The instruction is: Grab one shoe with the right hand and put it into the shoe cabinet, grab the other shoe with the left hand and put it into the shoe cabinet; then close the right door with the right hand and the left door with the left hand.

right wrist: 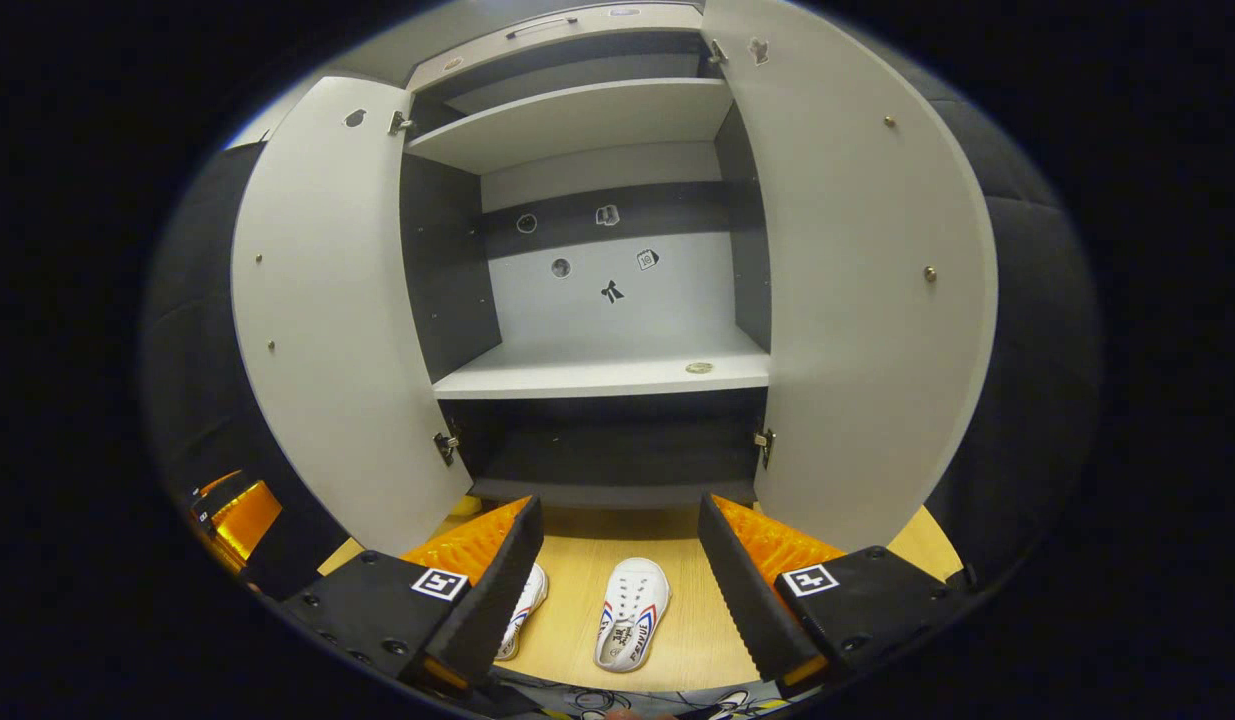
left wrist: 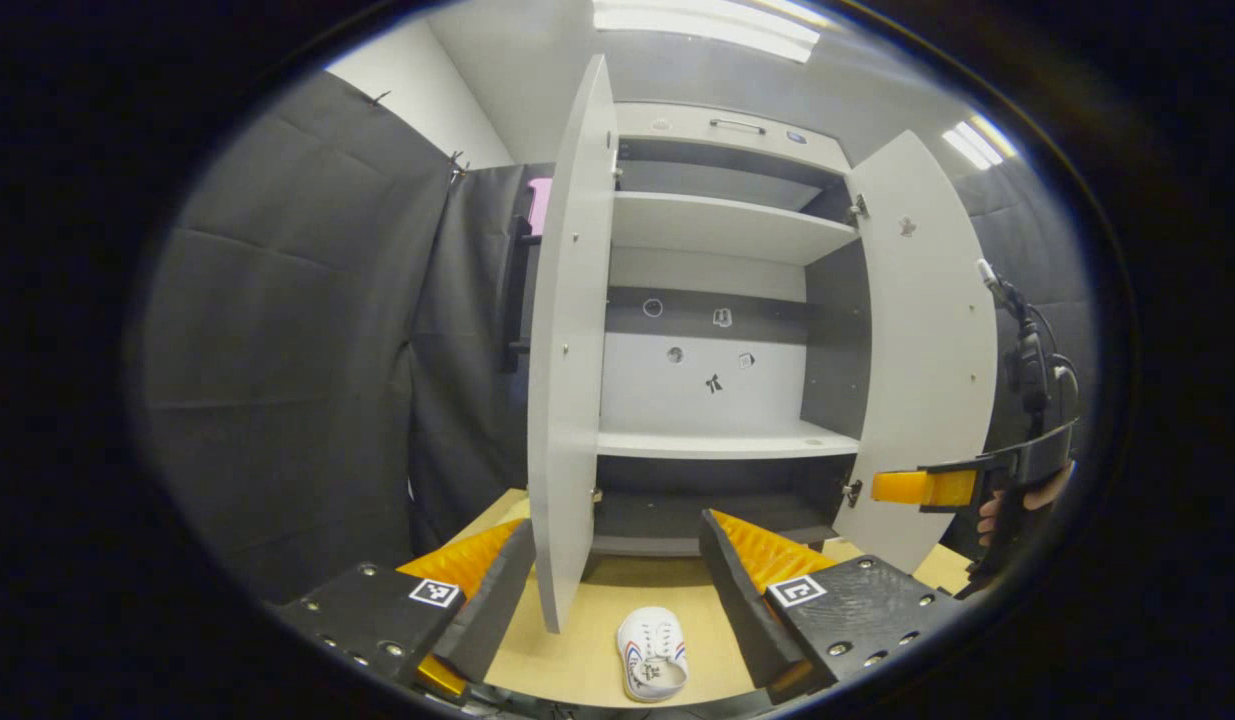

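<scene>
Both the left gripper and right gripper hang wide open, holding nothing. 2 shoes lie on the wooden floor before the open cabinet

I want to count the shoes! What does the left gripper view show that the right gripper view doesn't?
Left gripper view: one white shoe, ceiling lights, and a hand holding the right gripper.
Right gripper view: two shoes, the hidden shoe partly behind a finger, the open shoe in plain sight.
Both: the shoe cabinet, doors open, no shoes inside.
</scene>
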The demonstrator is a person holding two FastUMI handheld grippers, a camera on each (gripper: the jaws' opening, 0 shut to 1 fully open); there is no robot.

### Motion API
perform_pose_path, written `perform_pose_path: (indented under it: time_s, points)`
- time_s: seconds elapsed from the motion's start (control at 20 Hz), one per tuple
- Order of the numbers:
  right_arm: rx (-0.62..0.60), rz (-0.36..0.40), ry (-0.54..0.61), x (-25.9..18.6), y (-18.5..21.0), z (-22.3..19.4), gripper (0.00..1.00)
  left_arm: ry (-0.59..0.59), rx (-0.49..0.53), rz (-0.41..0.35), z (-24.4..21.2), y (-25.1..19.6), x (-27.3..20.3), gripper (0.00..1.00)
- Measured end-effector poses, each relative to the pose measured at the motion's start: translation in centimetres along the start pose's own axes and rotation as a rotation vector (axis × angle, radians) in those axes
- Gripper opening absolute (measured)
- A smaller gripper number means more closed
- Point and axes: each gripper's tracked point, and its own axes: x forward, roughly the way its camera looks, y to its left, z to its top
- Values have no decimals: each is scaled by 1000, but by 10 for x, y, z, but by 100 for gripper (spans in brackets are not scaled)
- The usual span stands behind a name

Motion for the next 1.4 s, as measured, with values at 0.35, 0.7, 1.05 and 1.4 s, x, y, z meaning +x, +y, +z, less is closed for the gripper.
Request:
perform_pose_path:
  time_s: [0.35, 0.7, 1.05, 1.4]
  points:
    - [34, 97, 158, 50, 24, -51, 98, 28, -5, 38, -16, 19, -13, 94]
    - [48, 107, 357, 98, 33, -137, 98, 101, -45, 98, -49, 42, -28, 95]
    - [-24, 75, 510, 139, 27, -210, 99, 178, -42, 122, -83, 50, -32, 94]
    - [-59, 51, 640, 153, 24, -263, 93, 205, -42, 116, -91, 50, -30, 95]
